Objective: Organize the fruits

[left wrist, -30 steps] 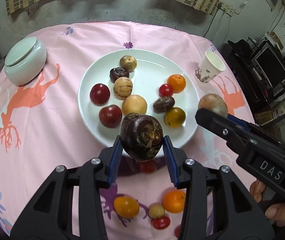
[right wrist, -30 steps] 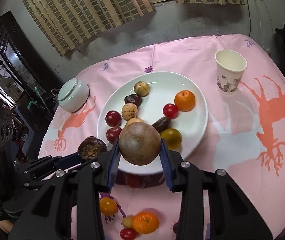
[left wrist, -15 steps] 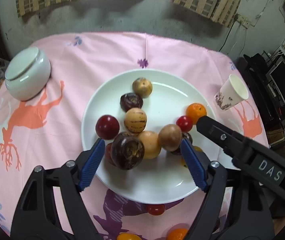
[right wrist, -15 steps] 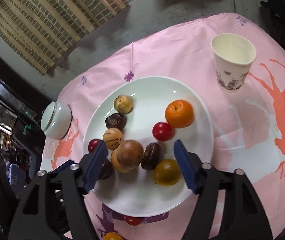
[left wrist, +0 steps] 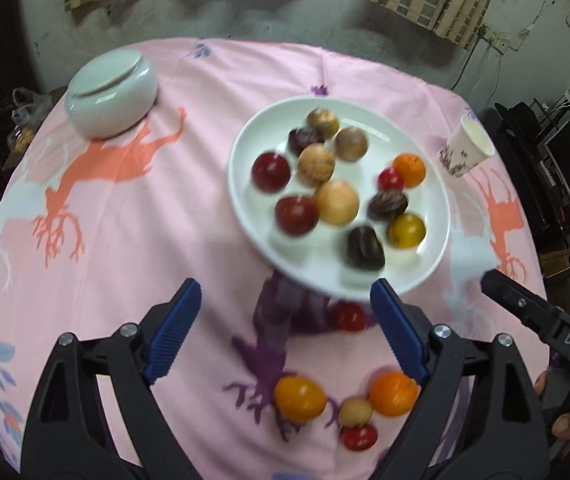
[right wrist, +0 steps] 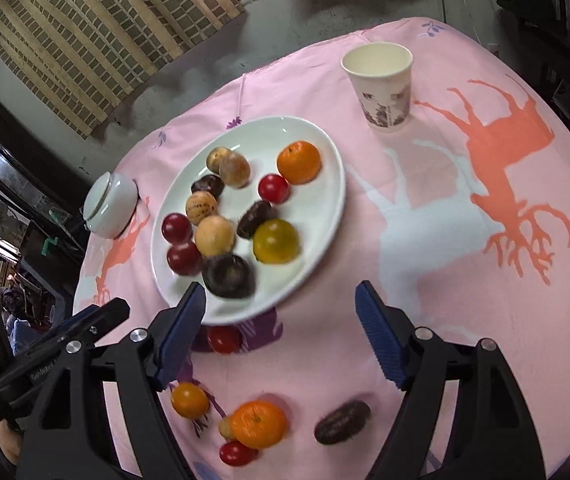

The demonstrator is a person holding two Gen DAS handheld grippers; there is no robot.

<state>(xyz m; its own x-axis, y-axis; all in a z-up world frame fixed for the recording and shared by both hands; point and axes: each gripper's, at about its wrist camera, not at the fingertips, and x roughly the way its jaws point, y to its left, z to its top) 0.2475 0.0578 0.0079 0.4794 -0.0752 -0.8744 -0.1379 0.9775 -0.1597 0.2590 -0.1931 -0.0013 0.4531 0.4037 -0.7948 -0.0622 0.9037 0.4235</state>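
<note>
Grippers, left (left wrist: 285, 332) and right (right wrist: 281, 336), now spread empty; both fruits on plate (left wrist: 245, 200).

Plate (left wrist: 245, 208) of fruit mid-table (left wrist: 133, 240), lidded bowl (left wrist: 111, 88) far left, paper cup (left wrist: 465, 148) right of plate, loose fruit cluster (left wrist: 341, 404) on cloth near the front edge, one small tomato (left wrist: 349, 317) just before the plate's rim.

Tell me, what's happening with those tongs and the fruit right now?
Both tongs, left and right, just opened, nothing between them. Eleven fruits on white plate. Loose fruit still on cloth, nearest small red one by plate's edge. Nothing in the way.
</note>
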